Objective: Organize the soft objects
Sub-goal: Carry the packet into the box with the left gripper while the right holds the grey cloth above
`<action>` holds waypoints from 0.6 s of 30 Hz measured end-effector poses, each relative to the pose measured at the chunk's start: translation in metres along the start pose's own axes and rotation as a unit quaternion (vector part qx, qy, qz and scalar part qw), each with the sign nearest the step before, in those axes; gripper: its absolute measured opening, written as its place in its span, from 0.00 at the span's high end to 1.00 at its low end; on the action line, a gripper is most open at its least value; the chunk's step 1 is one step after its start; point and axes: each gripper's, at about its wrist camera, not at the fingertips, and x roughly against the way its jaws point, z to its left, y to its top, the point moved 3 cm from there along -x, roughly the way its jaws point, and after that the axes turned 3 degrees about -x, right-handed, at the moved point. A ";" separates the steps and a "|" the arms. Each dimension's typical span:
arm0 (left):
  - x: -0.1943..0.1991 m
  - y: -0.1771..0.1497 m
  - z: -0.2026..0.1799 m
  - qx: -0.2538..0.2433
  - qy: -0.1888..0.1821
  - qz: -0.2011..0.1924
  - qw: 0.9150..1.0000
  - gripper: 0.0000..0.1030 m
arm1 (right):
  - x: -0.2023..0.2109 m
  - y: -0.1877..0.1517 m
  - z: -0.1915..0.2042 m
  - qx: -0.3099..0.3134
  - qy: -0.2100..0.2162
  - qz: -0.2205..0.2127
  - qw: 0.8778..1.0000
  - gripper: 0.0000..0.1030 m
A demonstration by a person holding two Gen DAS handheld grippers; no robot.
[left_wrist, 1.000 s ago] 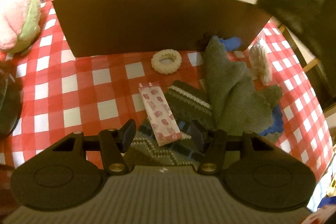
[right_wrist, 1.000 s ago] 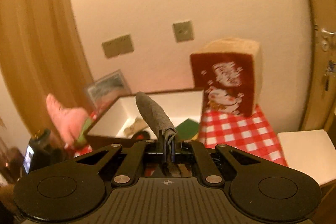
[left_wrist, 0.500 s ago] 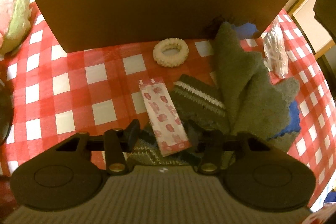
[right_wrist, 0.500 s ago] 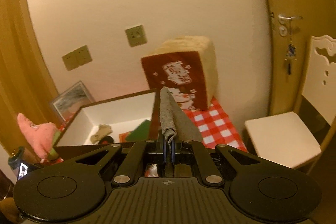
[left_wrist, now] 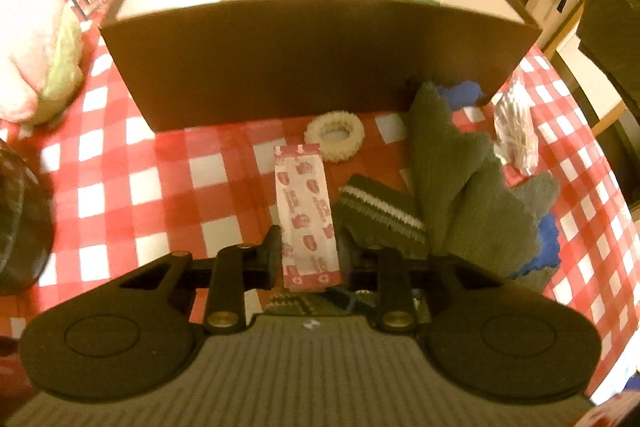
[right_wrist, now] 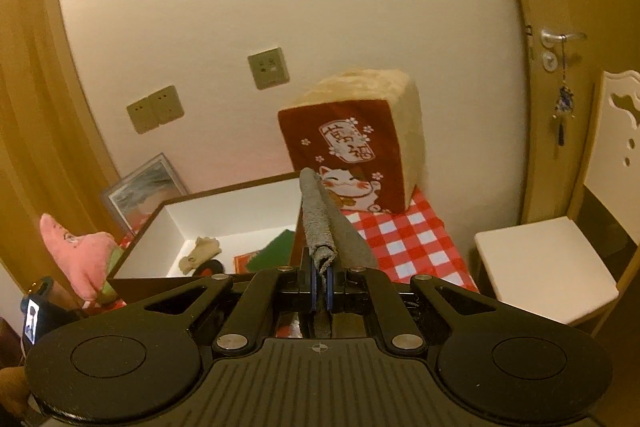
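Note:
A red-and-white printed packet (left_wrist: 305, 203) lies lengthwise between the fingers of my left gripper (left_wrist: 309, 253), whose jaws are closing and touch both its long edges. It rests above a patterned knit and a striped dark sock (left_wrist: 380, 211) on the checked tablecloth. Behind stands the brown box (left_wrist: 312, 63) with a white inside. My right gripper (right_wrist: 319, 287) is shut on a grey-green cloth (right_wrist: 320, 223), held up over the box's (right_wrist: 224, 203) right end; the same cloth (left_wrist: 612, 11) hangs at the upper right of the left wrist view.
Beside the packet lie a cream ring (left_wrist: 334, 135), a green towel (left_wrist: 452, 179), a blue cloth (left_wrist: 546, 243) and a clear bag (left_wrist: 514, 125). A pink plush (left_wrist: 32, 55) sits left of the box. A cat cushion (right_wrist: 360, 147) and white chair (right_wrist: 548, 263) stand to the right.
The left jaws have narrowed onto the packet, which turned from slanted to straight between them. The right gripper swung its view rightward with the cloth still in it.

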 end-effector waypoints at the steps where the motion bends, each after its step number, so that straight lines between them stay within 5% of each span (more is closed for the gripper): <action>1: 0.004 0.002 0.001 0.002 0.001 -0.004 1.000 0.75 | -0.001 0.001 0.002 0.002 0.002 -0.001 1.000 0.96; 18: 0.087 0.031 0.015 0.006 0.023 -0.096 0.995 0.75 | -0.020 0.032 0.037 0.042 0.082 -0.020 0.996 0.96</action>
